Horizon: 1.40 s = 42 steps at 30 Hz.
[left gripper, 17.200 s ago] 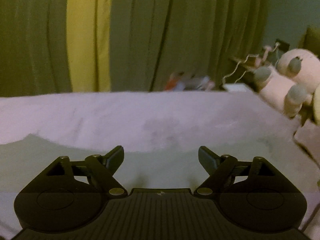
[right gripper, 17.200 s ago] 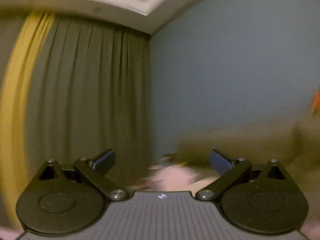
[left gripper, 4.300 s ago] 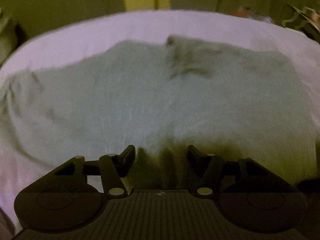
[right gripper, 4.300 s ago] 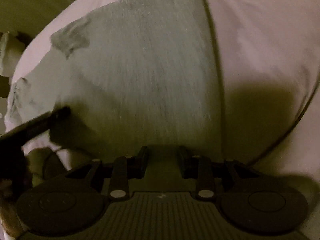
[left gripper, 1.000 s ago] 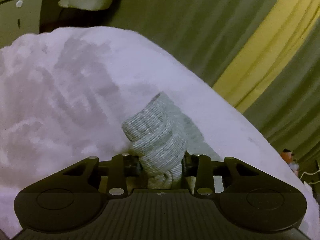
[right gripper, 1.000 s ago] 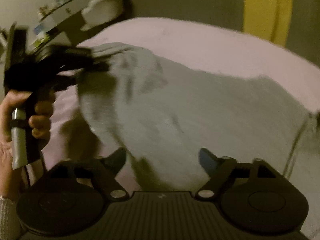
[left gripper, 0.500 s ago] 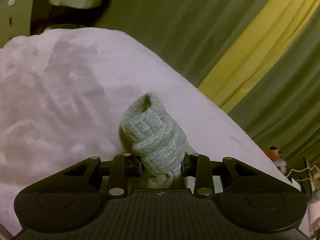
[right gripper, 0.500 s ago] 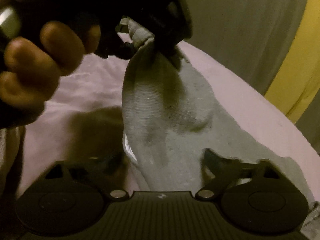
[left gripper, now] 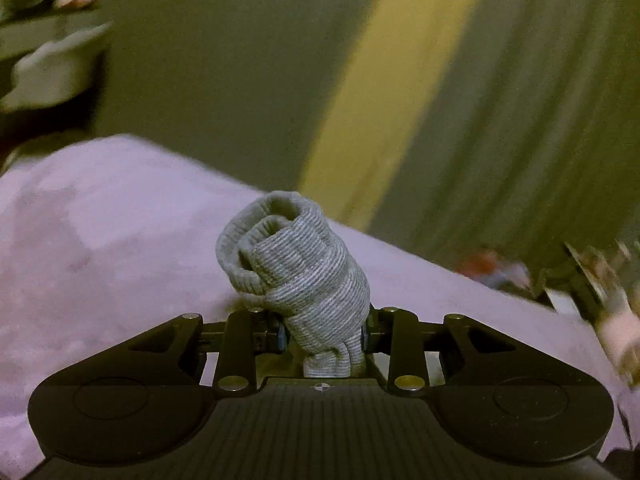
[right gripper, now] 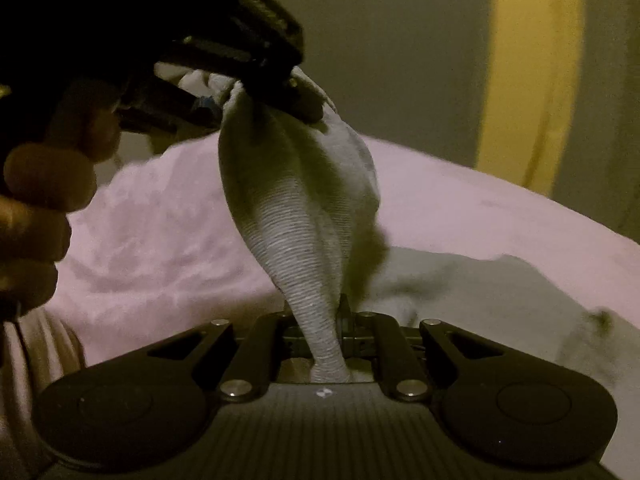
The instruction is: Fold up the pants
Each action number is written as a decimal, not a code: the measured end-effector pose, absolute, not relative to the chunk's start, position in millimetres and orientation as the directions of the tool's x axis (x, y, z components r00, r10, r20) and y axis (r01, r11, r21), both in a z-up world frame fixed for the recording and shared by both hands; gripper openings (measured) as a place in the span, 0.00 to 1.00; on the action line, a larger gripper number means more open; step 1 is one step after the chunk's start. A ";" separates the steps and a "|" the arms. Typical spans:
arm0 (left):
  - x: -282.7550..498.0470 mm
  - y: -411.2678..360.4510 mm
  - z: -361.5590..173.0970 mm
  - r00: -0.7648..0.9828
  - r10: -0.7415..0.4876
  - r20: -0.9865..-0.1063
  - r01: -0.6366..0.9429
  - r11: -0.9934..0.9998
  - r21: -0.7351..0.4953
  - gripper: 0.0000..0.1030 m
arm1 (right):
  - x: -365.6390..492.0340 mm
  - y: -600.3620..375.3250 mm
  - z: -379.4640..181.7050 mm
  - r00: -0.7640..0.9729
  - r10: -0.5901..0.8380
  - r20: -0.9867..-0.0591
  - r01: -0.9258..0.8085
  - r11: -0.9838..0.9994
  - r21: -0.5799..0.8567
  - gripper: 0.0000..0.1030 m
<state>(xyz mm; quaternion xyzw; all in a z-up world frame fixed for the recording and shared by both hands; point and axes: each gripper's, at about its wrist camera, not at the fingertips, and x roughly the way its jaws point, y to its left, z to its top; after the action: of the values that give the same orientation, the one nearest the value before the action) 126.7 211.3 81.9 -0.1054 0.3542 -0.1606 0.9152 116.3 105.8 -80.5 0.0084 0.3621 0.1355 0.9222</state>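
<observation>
Left gripper [left gripper: 323, 336] clamped on a bunched roll of the grey pants [left gripper: 300, 272], raised above the bed [left gripper: 100, 240]. Right gripper [right gripper: 320, 334] pinched tight on a lower stretch of the same fabric, taut between both. Rest of pants trails toward the bed's right edge. Curtain [right gripper: 400, 60] behind far edge; bed surface left of the cloth is bare.

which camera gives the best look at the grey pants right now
The right wrist view. It shows the grey pants stretched between the left gripper above and the right gripper, with the rest lying on the pink bed. The left wrist view shows only a bunched roll in its jaws.
</observation>
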 end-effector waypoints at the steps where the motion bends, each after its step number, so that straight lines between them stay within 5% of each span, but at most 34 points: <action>1: 120.6 192.3 88.2 0.684 -0.395 -0.613 0.265 0.918 -0.295 0.33 | 108.5 94.3 -75.0 0.711 0.245 -0.660 -0.213 0.968 0.131 0.08; 12: 15.0 -55.0 77.0 0.404 -0.592 -0.698 0.725 0.672 -0.151 0.33 | -9.1 -67.1 -74.7 0.732 0.087 -0.676 0.222 0.908 0.356 0.07; 25: -20.1 -165.1 16.5 0.226 -0.585 -0.779 0.842 0.520 -0.146 0.33 | -98.3 -193.5 -141.1 0.711 0.130 -0.691 0.501 0.595 0.628 0.07; 30: -14.4 -178.7 -3.0 0.220 -0.591 -0.776 0.830 0.531 -0.170 0.35 | -95.8 -207.7 -150.7 0.674 0.128 -0.727 0.519 0.618 0.590 0.11; 37: -9.8 -164.4 -10.9 0.198 -0.619 -0.760 0.790 0.559 -0.249 0.46 | -103.8 -273.2 -116.4 0.630 0.169 -0.758 0.592 0.528 0.609 0.36; 39: -19.2 -161.3 -16.9 0.191 -0.607 -0.772 0.800 0.552 -0.235 0.56 | -117.4 -293.7 -91.1 0.627 0.117 -0.770 0.622 0.521 0.585 0.41; 42: -45.7 -160.8 -25.3 0.208 -0.579 -0.788 0.840 0.519 -0.160 0.63 | -126.0 -308.1 -39.7 0.559 -0.156 -0.814 0.692 0.629 0.355 0.75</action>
<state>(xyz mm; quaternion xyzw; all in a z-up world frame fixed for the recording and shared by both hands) -45.7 -160.8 -25.3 0.1539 0.4232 -0.4656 0.7619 -126.0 -308.1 -39.7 0.3429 0.3907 -0.2603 0.8136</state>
